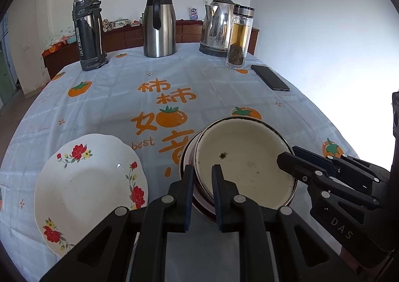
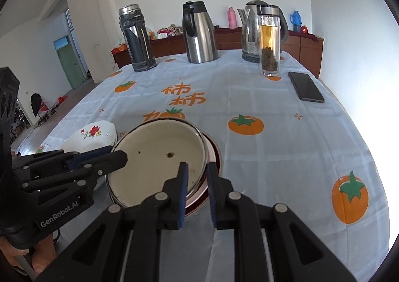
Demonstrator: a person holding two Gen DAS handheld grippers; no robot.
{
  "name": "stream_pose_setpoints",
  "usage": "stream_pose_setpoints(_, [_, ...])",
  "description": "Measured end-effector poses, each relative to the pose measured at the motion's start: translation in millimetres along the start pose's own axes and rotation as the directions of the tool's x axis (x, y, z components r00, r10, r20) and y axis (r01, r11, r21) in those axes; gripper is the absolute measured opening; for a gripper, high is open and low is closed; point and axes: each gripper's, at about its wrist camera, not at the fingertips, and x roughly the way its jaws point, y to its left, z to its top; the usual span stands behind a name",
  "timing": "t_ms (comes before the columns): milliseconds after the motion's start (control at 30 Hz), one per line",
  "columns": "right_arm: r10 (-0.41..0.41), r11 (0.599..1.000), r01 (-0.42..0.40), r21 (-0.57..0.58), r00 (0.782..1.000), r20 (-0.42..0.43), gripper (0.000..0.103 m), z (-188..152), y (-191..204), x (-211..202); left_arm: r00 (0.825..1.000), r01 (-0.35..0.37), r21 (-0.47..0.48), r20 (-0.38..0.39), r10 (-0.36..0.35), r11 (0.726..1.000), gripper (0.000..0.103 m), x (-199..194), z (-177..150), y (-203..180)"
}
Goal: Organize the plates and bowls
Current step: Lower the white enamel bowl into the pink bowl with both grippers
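The cream bowl sits mouth up, a bit tilted, nested in another bowl near the table's front edge. L gripper and R gripper each pinch its rim w/ one finger inside, one outside. Flower plate lies flat just to its left.

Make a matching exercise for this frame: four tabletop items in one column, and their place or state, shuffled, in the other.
Items:
1. cream enamel bowl
2. floral plate
3. black phone
4. glass tea bottle

Place or state:
A. lying flat near the table's far right edge
B. standing upright in front of the electric kettle
C. straddled at its rim by both the left gripper and the right gripper, resting on a red-rimmed dish
D. lying alone on the tablecloth, left of the bowl

Pairs: 1-C, 2-D, 3-A, 4-B
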Motion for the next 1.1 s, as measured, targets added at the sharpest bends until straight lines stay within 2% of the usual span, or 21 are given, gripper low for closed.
stream_pose_setpoints(467, [-0.025,0.999,0.025,-0.03,1.0,0.01,0.017,-1.1,5.7,1.8,1.0,0.001,-0.012,0.015,-0.001,1.0,0.016,0.5,-0.4,3.3])
stream_pose_setpoints(1100, [-0.011,1.0,0.011,-0.026,1.0,0.019,0.017,-1.8,6.2,1.2,1.0,-0.006,-0.012,0.015,0.006,1.0,0.016,0.2,-1.3,3.5])
